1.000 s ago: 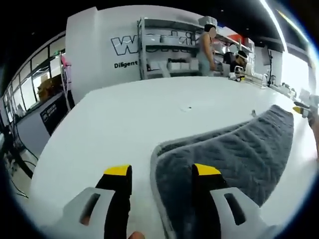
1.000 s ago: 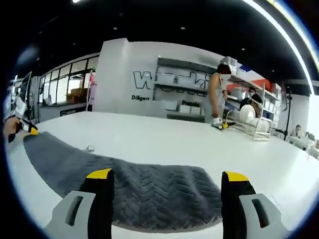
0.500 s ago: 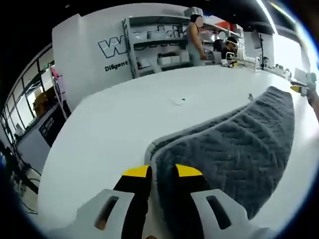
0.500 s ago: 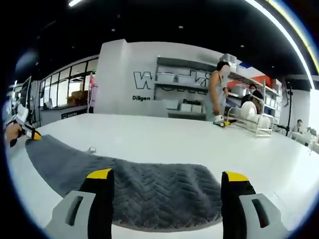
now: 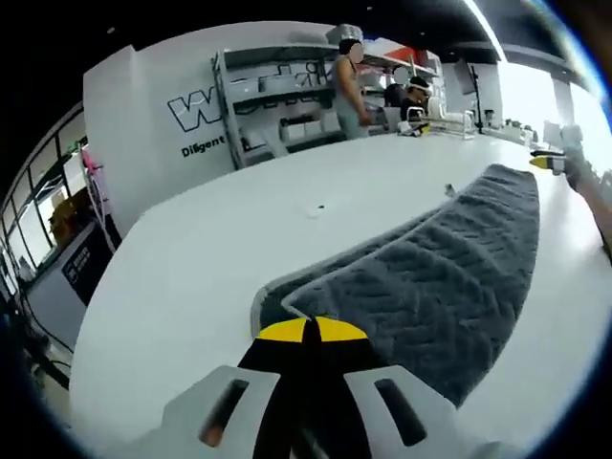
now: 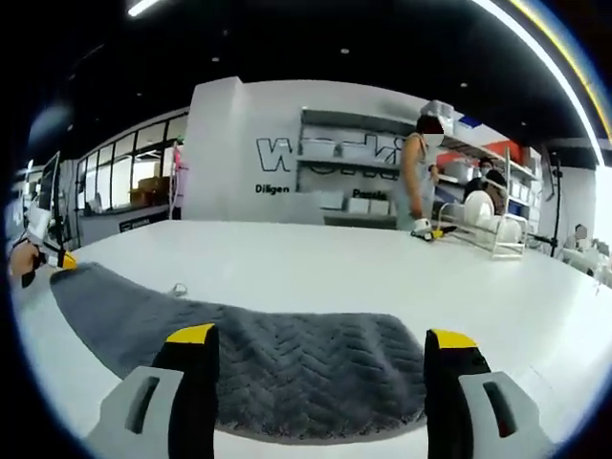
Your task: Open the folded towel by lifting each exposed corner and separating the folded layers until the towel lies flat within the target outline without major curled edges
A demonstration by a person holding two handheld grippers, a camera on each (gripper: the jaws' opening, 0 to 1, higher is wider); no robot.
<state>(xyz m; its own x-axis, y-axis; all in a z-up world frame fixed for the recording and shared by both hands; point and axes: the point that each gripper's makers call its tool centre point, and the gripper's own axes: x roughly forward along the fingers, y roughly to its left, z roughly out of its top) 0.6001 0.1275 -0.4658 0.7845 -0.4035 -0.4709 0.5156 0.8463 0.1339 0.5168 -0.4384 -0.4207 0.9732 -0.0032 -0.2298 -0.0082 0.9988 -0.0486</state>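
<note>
Folded grey towel with a herringbone-textured pile (image 5: pixel 449 268) stretched long across a broad white tabletop (image 5: pixel 191 258), upper layer lying over a paler-edged lower layer that peeks out along the left side in the left gripper view. Left gripper (image 5: pixel 308 330) with yellow-tipped black jaws pressed together at the towel's near corner, apparently pinching the top layer's edge, though the cloth between the tips is hard to make out. Far end of the towel reaching toward the right, near the other yellow-tipped tool (image 5: pixel 547 161) and a bit of the person's arm at the right edge.

Same towel (image 6: pixel 287 354) in the right gripper view, running from near centre away to the far left. Right gripper (image 6: pixel 321 337) released, jaws spread wide and straddling the towel's near end, tips over or just above the cloth, contact not clear. Left gripper (image 6: pixel 55 256) small at the far left, at the towel's other end.

Beyond the table: white wall with dark lettering (image 6: pixel 287 153), grey metal shelving with white boxes (image 6: pixel 354 172), a standing person in a sleeveless top (image 6: pixel 418 186), a white wire dish rack holding plates (image 6: pixel 483 229) on the far right of the tabletop. Small pale speck (image 5: pixel 318 206) lying on the bare table, well apart from the towel.
</note>
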